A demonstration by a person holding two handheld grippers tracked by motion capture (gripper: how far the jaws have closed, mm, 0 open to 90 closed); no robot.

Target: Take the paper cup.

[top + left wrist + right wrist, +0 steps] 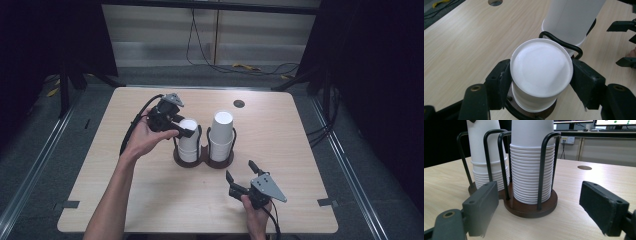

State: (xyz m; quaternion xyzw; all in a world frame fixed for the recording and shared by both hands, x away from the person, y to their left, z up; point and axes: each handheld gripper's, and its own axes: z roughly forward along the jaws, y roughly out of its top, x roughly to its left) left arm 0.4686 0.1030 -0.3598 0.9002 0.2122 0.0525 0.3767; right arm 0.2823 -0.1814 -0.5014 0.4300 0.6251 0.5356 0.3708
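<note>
**Two stacks of cups, my left fingers on one**

I count two stacks of white paper cups, upside down, each in its own ring of bent black wire on a shared dark brown double-round holder (206,161). The left stack (188,141) is shorter, the right stack (221,136) taller, its rolled rims forming fine ribs. Both stand mid-worktop (125,200), pale wood grain with one round dark hole (239,103).

My left gripper (541,75) has its padded black fingers (504,80) clamped on the top cup (541,70) of the left stack, whose smooth circular base faces up. My right gripper (240,170) sits near the holder, fingers spread wide with nothing between them.
</note>
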